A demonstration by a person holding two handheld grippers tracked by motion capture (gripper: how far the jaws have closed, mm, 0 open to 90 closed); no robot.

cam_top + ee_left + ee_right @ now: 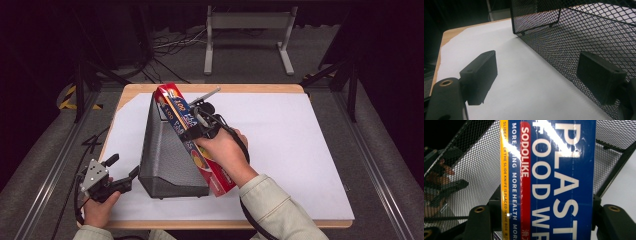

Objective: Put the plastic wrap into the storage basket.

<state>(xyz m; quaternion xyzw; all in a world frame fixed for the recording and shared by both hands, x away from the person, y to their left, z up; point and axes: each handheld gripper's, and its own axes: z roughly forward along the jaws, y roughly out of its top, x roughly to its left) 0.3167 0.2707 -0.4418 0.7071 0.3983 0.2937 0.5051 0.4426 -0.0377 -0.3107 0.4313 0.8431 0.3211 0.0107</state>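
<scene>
sleeves point(272, 200): pale beige | fingers point(480, 75): black blocks | pivot screws: brass | cables: black

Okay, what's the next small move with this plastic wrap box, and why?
Probably tip the plastic wrap box leftward and ease it down into the mesh basket. The right tongs are shut on the box, which leans along the basket's right rim, while the left tongs stand open at the basket's side.

A wooden table point(135, 90) fills the middle of the high view, its pale edge showing along the top and the lower border. A large white sheet point(290, 150) lies flat on it and covers nearly the whole top, with one corner cut off at the upper left. A black mesh basket point(165, 155) stands directly on the sheet, left of centre in the frame.
</scene>
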